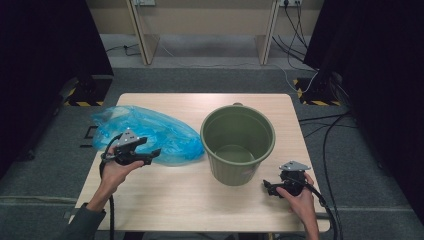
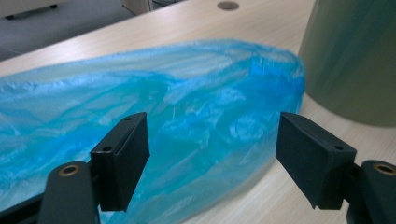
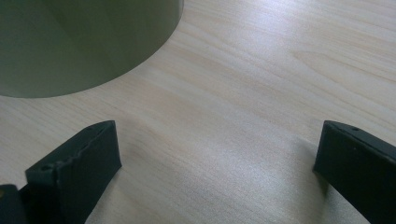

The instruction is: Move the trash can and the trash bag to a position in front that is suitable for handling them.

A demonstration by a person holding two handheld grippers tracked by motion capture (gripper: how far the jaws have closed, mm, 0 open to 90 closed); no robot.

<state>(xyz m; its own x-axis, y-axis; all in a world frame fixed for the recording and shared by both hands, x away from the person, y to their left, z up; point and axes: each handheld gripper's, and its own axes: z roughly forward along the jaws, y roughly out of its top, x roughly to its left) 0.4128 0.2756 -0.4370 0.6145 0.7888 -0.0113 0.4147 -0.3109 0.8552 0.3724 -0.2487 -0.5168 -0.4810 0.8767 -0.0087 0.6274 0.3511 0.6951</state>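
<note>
High view: I sit at a wooden table point(image 1: 165, 200) with a gripper in each hand. My left forearm comes in from the bottom left and angles up toward the table's left side; the hand point(image 1: 116, 172) cups the left gripper point(image 1: 152, 154) from below, its nose pointing toward the middle of the table. Its jaws stand wide apart and grasp nothing. Just ahead of them lies a crumpled blue bag point(image 1: 150, 131), the tips right at its near edge; I cannot tell whether they touch it. In the left gripper view the bag point(image 2: 177, 126) spreads behind and between the two black jaws, with a green bin point(image 2: 355, 60) beyond it to the right. My right hand point(image 1: 300, 197) rests low at the table's near right corner, wrist bent inward, holding the right gripper point(image 1: 267, 187) level. Its jaws gape too, bare wood between them. The bin point(image 1: 237, 145) stands near, ahead of it and to its left.
</note>
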